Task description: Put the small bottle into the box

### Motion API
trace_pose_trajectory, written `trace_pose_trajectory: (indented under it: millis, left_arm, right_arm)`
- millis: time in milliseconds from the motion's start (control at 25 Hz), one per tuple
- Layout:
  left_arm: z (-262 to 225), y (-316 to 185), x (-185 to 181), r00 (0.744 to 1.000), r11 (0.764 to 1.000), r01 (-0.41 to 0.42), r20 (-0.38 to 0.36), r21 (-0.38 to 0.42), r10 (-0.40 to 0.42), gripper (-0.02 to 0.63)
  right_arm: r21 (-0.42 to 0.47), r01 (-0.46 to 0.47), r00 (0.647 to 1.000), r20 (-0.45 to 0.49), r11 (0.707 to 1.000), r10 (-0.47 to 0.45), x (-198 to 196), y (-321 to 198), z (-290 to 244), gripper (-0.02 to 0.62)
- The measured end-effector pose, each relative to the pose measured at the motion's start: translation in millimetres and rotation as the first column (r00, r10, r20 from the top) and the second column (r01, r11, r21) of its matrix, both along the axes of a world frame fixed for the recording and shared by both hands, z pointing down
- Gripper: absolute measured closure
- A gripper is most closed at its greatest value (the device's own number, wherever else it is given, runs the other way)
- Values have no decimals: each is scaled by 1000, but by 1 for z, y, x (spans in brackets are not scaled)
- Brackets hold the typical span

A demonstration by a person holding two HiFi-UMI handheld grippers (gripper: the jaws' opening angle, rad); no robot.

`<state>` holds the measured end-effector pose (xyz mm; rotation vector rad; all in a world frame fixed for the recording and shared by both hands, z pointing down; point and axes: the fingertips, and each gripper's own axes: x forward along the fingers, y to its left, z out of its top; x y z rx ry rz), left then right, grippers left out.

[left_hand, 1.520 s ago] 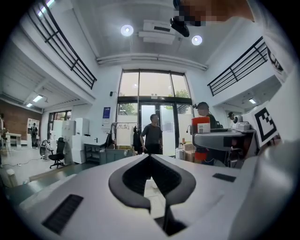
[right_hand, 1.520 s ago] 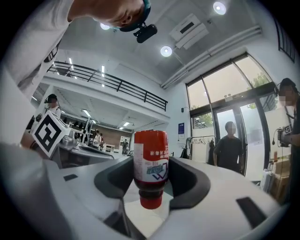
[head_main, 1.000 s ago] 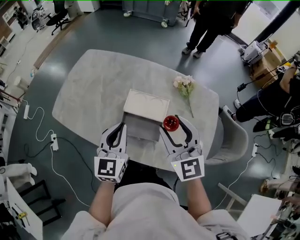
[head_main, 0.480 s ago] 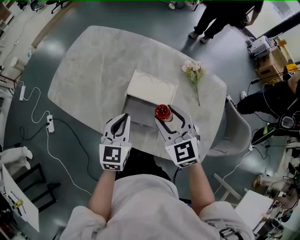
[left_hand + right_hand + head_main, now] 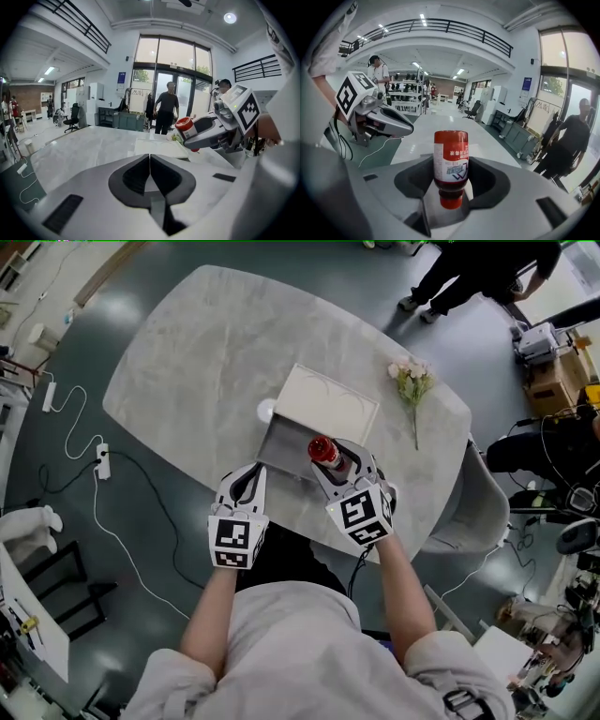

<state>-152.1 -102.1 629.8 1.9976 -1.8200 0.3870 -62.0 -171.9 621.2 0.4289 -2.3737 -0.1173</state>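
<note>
Currently the right gripper holds the bottle: its jaws stand wide and press on the bottle's two sides. In the right gripper view the small red bottle sits between them with its cap toward the gripper's base and its label upside down. From the head view the bottle hangs over the near right part of the box, a grey tray whose white lid is folded open on the far side. In the left gripper view the bottle is up in the air, clear of the table, and not in the box. The left gripper is empty, with its jaws closed tip to tip; it sits over the table's near edge, just beside the box's near left corner. Flowers lie on the table well to the right of the box, and a person stands on the floor beyond the table.
</note>
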Motion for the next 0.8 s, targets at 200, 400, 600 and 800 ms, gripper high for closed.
trace_pose_trajectory:
  millis: [200, 400, 600, 800]
  left_arm:
    - [24, 2, -3, 1000, 999, 10, -23, -43, -11, 580]
    - [42, 4, -4, 1000, 997, 0, -16, -82, -1, 580]
    - [55, 5, -10, 1000, 994, 4, -28, -114, -7, 580]
    - [69, 6, -13, 999, 990, 6, -41, -143, -12, 580]
  right_arm:
    - [-26, 63, 992, -107, 998, -65, -11, 2, 42, 362]
    - [-65, 89, 977, -188, 994, -99, -17, 4, 75, 362]
    - [-110, 106, 965, -227, 988, -129, -23, 5, 97, 362]
    - [-138, 107, 950, -278, 985, -142, -24, 2, 120, 362]
